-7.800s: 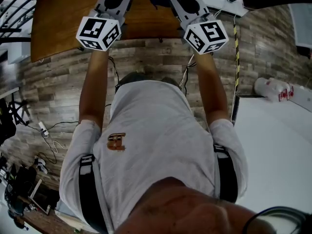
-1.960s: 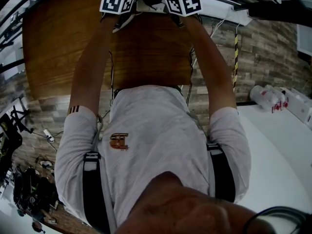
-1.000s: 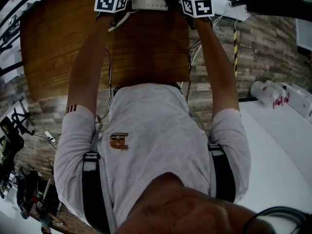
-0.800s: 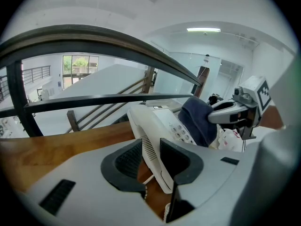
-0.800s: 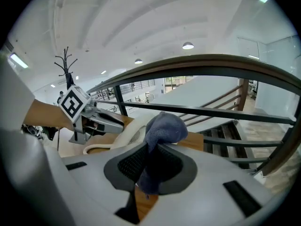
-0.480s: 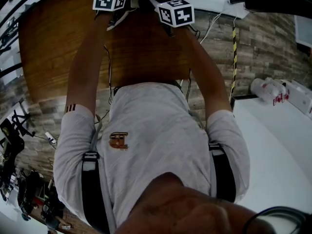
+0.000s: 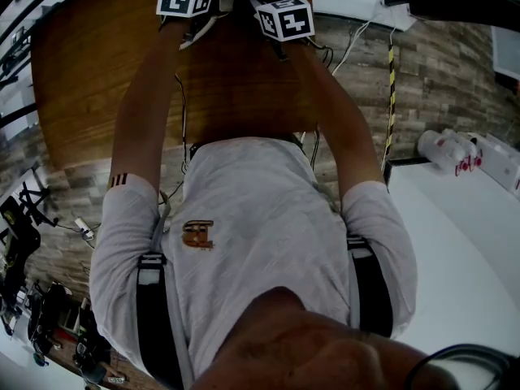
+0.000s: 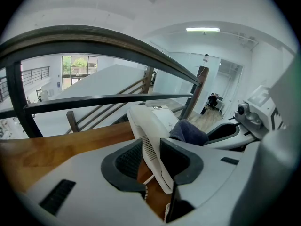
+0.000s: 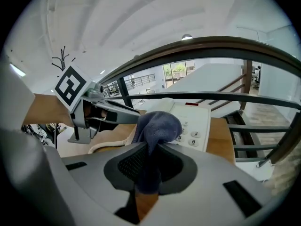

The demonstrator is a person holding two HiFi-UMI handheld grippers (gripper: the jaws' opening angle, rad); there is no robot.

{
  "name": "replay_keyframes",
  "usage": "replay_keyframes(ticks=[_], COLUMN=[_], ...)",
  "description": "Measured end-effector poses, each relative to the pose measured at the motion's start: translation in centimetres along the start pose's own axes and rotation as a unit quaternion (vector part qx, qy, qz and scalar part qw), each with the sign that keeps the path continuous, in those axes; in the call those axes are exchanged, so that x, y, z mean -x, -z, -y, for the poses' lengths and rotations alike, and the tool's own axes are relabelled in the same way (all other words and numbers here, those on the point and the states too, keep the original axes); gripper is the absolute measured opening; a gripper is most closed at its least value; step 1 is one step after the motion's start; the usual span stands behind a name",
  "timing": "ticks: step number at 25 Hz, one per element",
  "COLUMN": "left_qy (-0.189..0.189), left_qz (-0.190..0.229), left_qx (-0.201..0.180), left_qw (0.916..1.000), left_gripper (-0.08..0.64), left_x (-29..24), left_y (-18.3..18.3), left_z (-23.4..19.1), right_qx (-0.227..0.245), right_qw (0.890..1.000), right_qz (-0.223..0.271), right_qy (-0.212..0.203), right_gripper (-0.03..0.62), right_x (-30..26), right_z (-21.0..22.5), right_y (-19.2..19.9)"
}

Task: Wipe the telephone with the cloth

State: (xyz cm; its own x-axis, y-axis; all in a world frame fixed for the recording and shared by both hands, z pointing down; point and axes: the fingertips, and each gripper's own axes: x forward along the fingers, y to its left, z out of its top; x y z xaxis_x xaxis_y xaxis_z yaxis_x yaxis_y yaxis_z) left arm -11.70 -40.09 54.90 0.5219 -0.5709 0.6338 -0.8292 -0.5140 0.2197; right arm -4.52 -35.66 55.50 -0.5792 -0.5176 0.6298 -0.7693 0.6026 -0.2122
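Currently mid-wipe: right gripper (image 9: 149,166) jaws pinch the dark cloth (image 9: 157,122), its bunched end against the telephone (image 9: 200,114) beside the keypad (image 9: 194,134). Jaws of the left gripper (image 8: 153,161) clamp the telephone's left edge, steadying it on the table (image 8: 51,149). Next, likely: drag the cloth across the keypad, light pressure.

The right tongs (image 9: 149,166) with the cloth (image 9: 157,124) have swung left across the telephone (image 9: 195,121).
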Motion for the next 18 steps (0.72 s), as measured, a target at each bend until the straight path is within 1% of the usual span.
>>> replay_keyframes(ticks=[9,18], left_qy=[0.002,-0.005], left_qz=[0.005,0.003], left_qx=[0.001,-0.002], left_qw=[1.0000,1.0000], left_gripper=[0.126,0.126], left_x=[0.2,0.1], left_y=[0.0,0.0], left_z=[-0.1,0.0], right_qx=[0.017,0.004], right_qw=[0.999,0.997], right_qz=[-0.022,-0.023], right_qy=[0.040,0.078], right_gripper=[0.072,0.072], right_x=[1.7,4.3], right_z=[3.6,7.1], right_y=[2.1,3.2])
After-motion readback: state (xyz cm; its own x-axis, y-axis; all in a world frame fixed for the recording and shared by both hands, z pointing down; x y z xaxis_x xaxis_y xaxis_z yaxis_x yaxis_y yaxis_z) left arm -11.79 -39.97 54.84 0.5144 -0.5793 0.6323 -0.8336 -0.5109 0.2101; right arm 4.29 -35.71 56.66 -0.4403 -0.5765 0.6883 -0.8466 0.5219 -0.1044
